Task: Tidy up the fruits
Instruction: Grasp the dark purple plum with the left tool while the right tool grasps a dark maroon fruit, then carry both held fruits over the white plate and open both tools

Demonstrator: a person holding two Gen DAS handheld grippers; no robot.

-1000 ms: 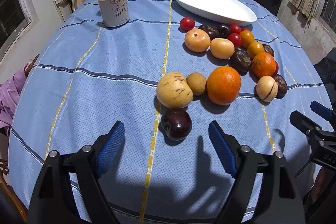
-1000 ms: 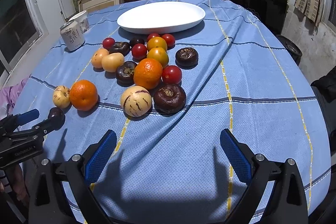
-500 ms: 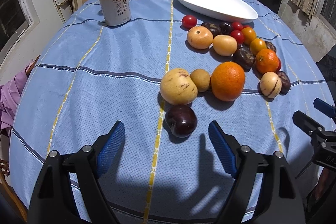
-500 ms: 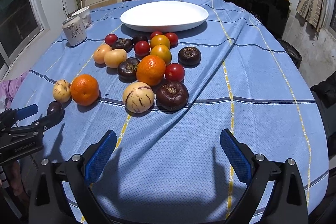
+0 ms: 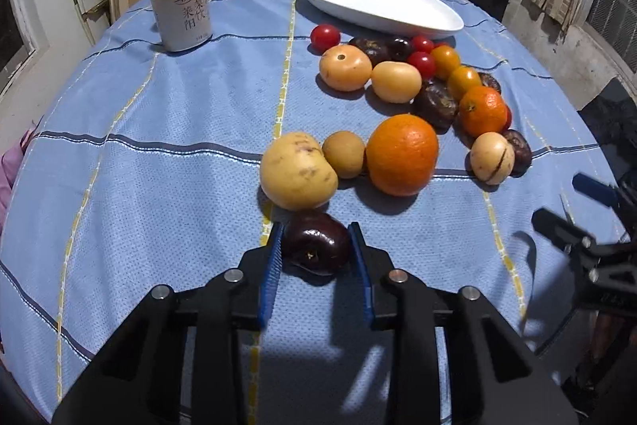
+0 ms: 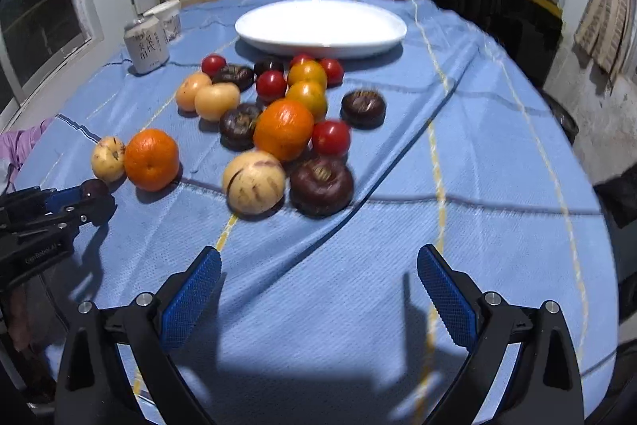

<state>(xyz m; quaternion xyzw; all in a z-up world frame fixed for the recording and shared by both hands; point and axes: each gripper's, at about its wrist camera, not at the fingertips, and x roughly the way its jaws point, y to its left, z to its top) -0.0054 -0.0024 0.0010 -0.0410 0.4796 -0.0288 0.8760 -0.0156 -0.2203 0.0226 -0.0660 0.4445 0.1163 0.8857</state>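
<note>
My left gripper [image 5: 316,245] is shut on a dark purple plum [image 5: 316,245] that rests on the blue tablecloth; it also shows in the right wrist view [image 6: 94,189]. Just beyond it lie a yellow pear-like fruit [image 5: 296,176], a small brown fruit [image 5: 343,154] and a large orange [image 5: 402,154]. More fruits cluster behind: tomatoes, oranges, dark mangosteens and a striped melon [image 6: 254,182]. A white oval plate [image 5: 380,4] stands empty at the back. My right gripper [image 6: 318,289] is open and empty over bare cloth, in front of the cluster.
A white drink can [image 5: 182,12] stands at the back left, with a second can behind it in the right wrist view [image 6: 169,18]. The round table's edge [image 5: 24,305] curves close on the left and right. Shelves and boxes stand behind the table.
My left gripper has moved forward and closed its fingers on the dark plum. My right gripper has moved slightly closer to the fruit cluster and stays open.
</note>
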